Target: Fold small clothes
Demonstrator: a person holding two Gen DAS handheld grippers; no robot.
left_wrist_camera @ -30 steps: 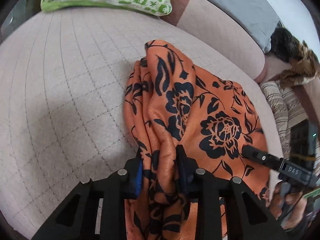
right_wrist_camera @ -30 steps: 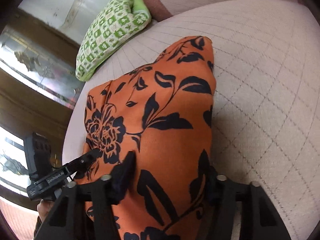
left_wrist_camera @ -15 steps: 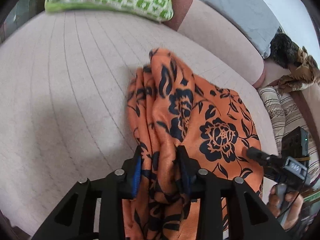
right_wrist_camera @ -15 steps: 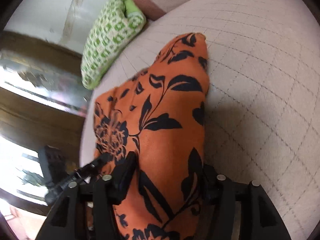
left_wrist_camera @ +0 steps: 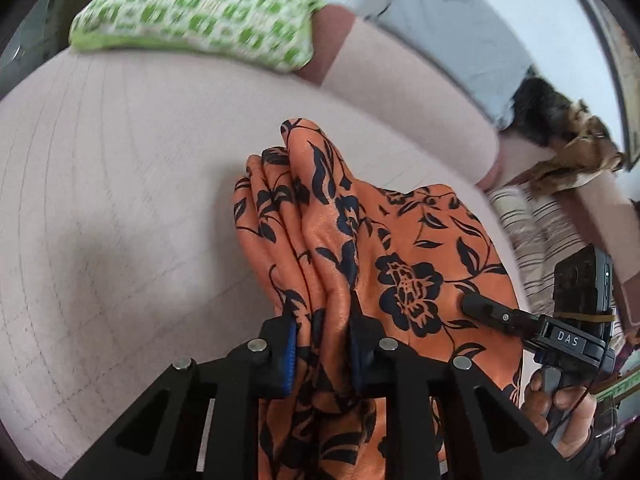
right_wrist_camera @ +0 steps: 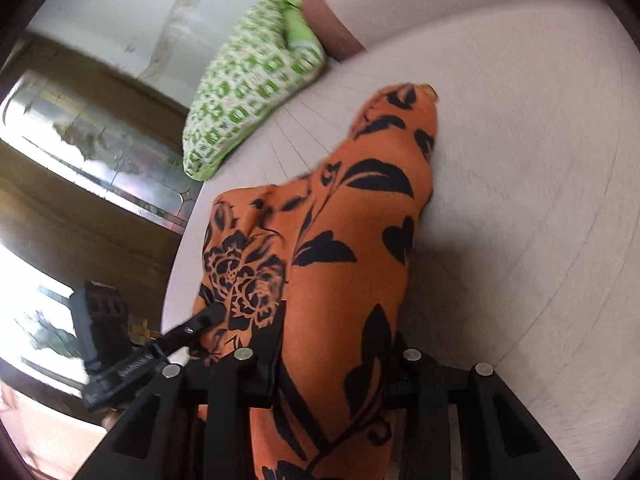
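Wrist views, angled down, sharing cloth [left_wrist_camera: 420, 264]

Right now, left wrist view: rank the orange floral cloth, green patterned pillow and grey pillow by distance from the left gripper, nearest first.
1. orange floral cloth: clamped in the left gripper, trailing ahead over the pink bed.
2. green patterned pillow: far end of the bed, upper left.
3. grey pillow: upper right, behind the bed's raised edge. It looks slightly farther than the green one, but close to call.

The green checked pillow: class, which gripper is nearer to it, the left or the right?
Left. The pillow lies on the left gripper's side of the orange floral cloth; the right gripper grips the cloth's other end, farther from the pillow.
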